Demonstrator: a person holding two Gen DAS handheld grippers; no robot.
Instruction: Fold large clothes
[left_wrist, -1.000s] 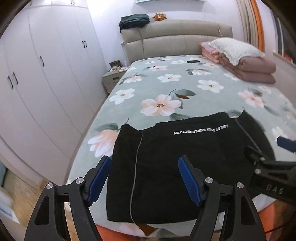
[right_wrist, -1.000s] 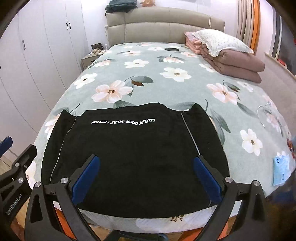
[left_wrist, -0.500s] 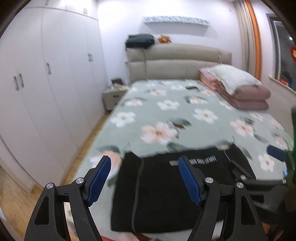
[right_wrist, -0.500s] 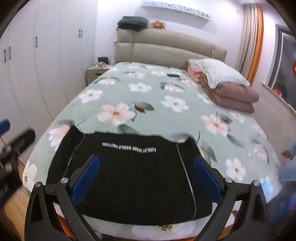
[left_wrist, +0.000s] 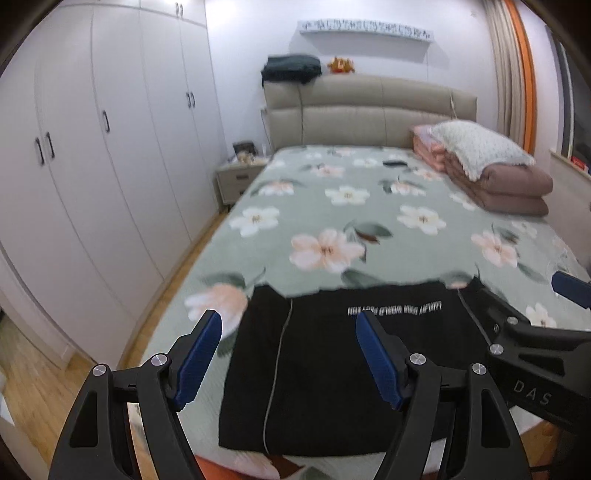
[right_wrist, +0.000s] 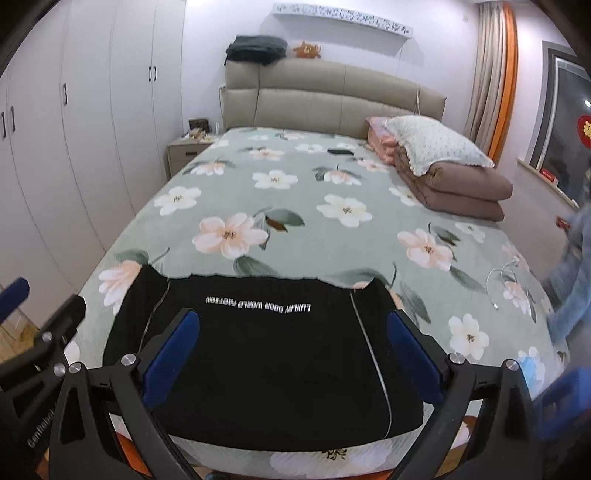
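The black garment (right_wrist: 266, 354) lies folded flat at the foot of the floral bed (right_wrist: 295, 206). The left gripper (left_wrist: 288, 354) and right gripper (right_wrist: 291, 350) hover above it, apparently clear, jaws spread wide and empty.

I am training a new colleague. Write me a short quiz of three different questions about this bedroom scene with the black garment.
1. True or false: the left tool is shut on the black garment.
2. What lies on top of the folded brown quilt? A) a pillow B) a book C) a towel
3. Fill in: the garment lies on the ____ edge of the bed, away from the headboard.

Key: 1 false, both tools are open above it. 2 A, the white pillow. 3 near (foot).
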